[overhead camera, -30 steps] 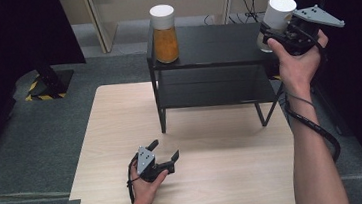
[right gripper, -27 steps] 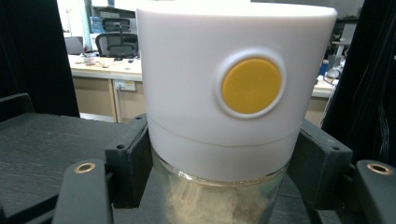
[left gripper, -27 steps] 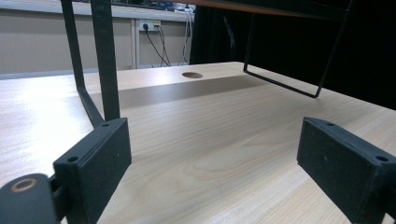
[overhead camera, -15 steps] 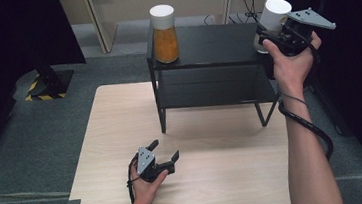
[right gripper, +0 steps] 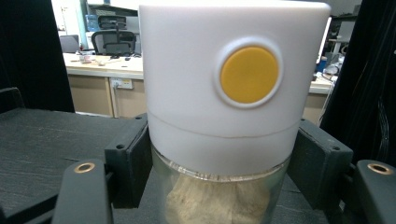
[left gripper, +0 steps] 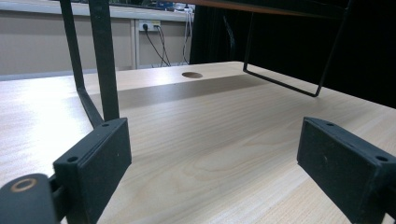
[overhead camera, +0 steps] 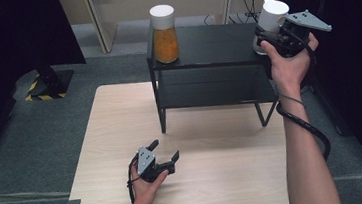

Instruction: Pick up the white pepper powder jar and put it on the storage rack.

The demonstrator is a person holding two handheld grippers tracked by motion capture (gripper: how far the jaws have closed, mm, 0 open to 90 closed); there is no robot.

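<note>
Because the white-lidded jar is clamped just below its lid by the right gripper, at the upper right of the high view over the black shelf, it is kept upright, though whether its base touches the shelf cannot be told. Pale contents, perhaps grain, are seen through clear glass, and a yellow button is set in the lid. The left gripper is rested open on the table at lower centre, apparently kept clear.

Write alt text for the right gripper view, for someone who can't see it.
The right claw grips a clear jar just below its white lid, which has a yellow round button. The jar is over a black shelf, with an office behind.
</note>
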